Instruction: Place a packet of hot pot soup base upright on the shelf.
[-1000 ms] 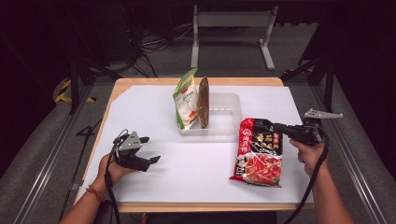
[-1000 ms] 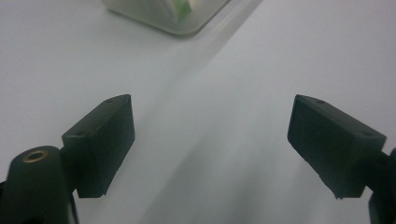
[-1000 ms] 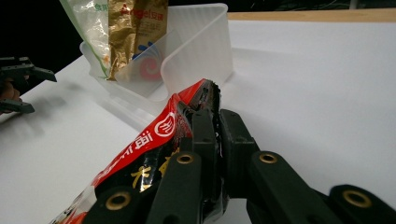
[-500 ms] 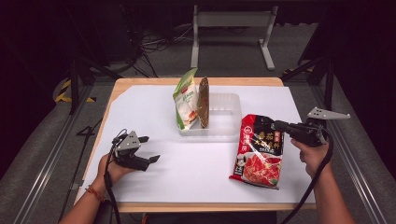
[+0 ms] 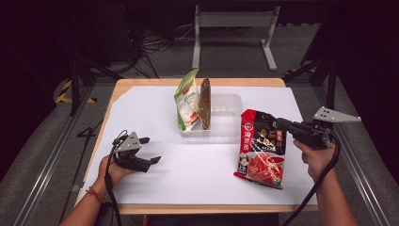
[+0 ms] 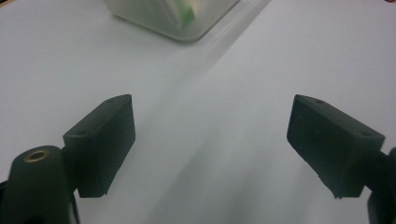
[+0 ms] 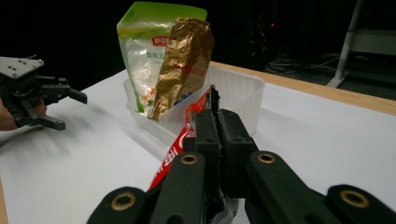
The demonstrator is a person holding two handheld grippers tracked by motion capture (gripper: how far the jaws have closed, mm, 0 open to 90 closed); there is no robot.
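Red noodle packet, right gripper gripping its top edge, hanging tilted just beside clear plastic bin; lift step proceeding, next needing carry over bin; left gripper resting open
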